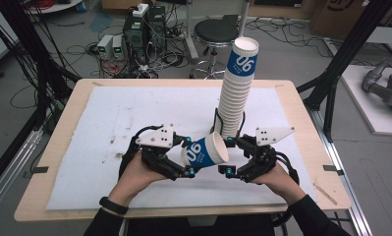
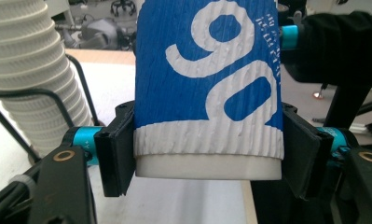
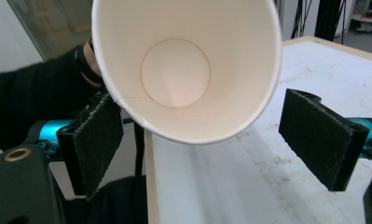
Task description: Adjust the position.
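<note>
- Altogether, one loose blue-and-white ribbed paper cup (image 1: 206, 153) printed with a large white "06" lies on its side between two hand-held grippers, and one tall stack of matching ribbed paper cups (image 1: 237, 93) stands behind it at about 1 o'clock.
- How many cups make up the stack cannot be counted exactly; its top cup carries the same blue "06" band, and the whole column leans slightly to the right.
- The left gripper (image 1: 187, 157) has its two black jaws clamped on the loose cup near its base, one pad pressing each side of the ribbed sleeve, as the left gripper view (image 2: 207, 154) shows.
- The loose cup has a white ribbed band below the blue print, a smooth white foot ring, and a plain white inside with a round bottom.
- Its open mouth points toward 3 o'clock, facing the right gripper (image 1: 229, 156).
- The right gripper's jaws stand wide apart, either side of the cup's rim, with both pads clear of the rim.
- All of this sits near the front centre of a white mat (image 1: 110, 123) covering one light wooden table (image 1: 66, 105).
</note>
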A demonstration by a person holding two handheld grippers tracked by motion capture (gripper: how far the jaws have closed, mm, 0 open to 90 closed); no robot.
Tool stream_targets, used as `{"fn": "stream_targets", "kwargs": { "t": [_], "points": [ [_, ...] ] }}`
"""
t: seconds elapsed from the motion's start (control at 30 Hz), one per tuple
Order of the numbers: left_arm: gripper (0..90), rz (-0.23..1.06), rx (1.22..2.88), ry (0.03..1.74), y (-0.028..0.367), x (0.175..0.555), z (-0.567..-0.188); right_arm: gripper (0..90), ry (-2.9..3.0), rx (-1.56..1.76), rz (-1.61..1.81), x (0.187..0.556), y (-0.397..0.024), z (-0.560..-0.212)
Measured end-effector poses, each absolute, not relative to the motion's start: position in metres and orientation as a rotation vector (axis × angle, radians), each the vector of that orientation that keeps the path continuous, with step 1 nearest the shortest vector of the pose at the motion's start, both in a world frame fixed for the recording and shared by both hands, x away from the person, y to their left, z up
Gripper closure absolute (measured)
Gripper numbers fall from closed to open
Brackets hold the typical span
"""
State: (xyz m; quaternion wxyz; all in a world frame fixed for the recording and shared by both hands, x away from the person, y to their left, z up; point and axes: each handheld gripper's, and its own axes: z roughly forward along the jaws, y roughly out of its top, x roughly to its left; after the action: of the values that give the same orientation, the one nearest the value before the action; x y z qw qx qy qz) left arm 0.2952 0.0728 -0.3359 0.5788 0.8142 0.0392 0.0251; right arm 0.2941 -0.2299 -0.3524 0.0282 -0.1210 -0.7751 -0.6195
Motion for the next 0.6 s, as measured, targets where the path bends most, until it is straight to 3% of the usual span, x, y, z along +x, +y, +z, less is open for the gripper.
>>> {"fn": "stream_targets", "kwargs": {
  "t": [0.6],
  "points": [
    [29.4, 0.038, 1.989, 0.081, 0.056, 0.292, -0.345, 22.2, -2.337, -0.345, -1.959, 0.291, -0.227, -0.351]
  ]
}}
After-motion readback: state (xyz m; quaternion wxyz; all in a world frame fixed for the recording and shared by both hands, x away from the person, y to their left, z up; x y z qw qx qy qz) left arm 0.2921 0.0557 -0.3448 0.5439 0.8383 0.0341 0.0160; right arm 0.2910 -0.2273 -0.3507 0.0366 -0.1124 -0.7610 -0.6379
